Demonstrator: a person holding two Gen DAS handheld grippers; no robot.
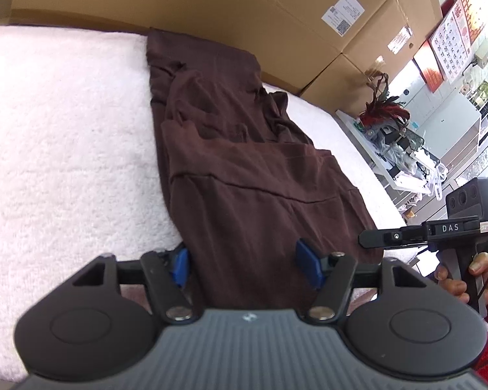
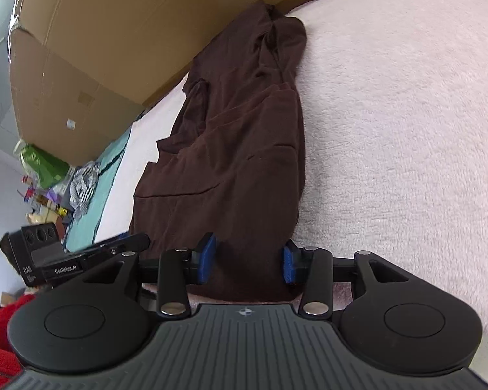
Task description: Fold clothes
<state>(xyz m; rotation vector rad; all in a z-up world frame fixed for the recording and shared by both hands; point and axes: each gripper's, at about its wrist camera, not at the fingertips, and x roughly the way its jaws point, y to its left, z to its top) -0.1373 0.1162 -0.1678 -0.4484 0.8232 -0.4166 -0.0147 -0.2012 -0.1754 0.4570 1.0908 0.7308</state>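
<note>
A dark brown garment [image 1: 237, 149] lies as a long narrow strip on a white fleecy cover [image 1: 65, 136], running away from me toward the boxes. My left gripper [image 1: 243, 265] stands over its near end; the blue pads [image 1: 180, 266] straddle the flat cloth with a gap on each side. In the right wrist view the same garment [image 2: 237, 149] stretches away, and my right gripper [image 2: 248, 261] straddles the near right corner the same way, its pads [image 2: 289, 265] apart and the cloth unbunched. Each view shows the other gripper beside it: the right one [image 1: 406, 235] and the left one [image 2: 81, 253].
Large cardboard boxes [image 1: 244, 6] stand along the far edge of the cover. A hand [image 1: 455, 279] in a red sleeve holds the right gripper's handle. A white shelf with clutter [image 1: 390, 143] is at the right; a teal cloth and striped fabric [image 2: 84, 188] lie at the left.
</note>
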